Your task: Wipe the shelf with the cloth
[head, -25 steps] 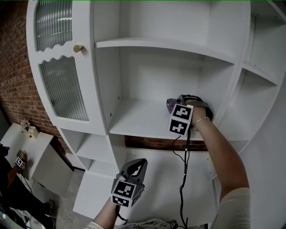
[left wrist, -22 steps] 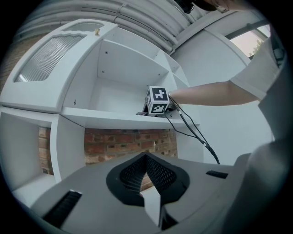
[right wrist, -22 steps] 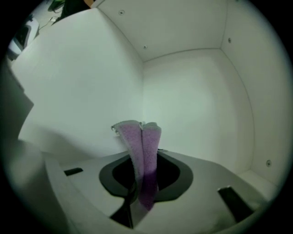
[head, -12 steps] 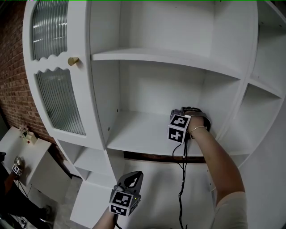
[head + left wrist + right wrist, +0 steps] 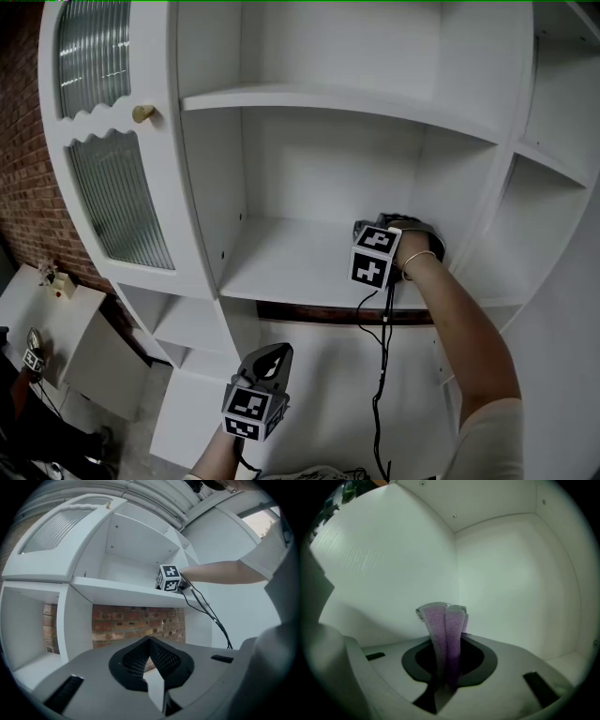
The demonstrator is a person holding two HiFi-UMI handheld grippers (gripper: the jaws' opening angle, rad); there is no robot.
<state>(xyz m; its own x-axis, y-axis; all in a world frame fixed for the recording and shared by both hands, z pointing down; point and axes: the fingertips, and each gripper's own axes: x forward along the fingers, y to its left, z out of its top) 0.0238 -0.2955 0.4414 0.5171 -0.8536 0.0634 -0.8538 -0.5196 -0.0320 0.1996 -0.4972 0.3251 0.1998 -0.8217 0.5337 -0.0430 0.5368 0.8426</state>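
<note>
My right tongs [image 5: 446, 674] pinch the cloth [image 5: 440, 630] by the shelf's [image 5: 281, 258] back-right corner; friction might drag it free. Left tongs [image 5: 150, 644] closed, empty.

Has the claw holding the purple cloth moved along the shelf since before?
No, hardly: the right claw, gripping the cloth, stays beside the shelf's right wall.

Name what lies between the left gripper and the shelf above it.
Nothing: the head view shows only open air between left gripper and shelf; a cable hangs alongside.
</note>
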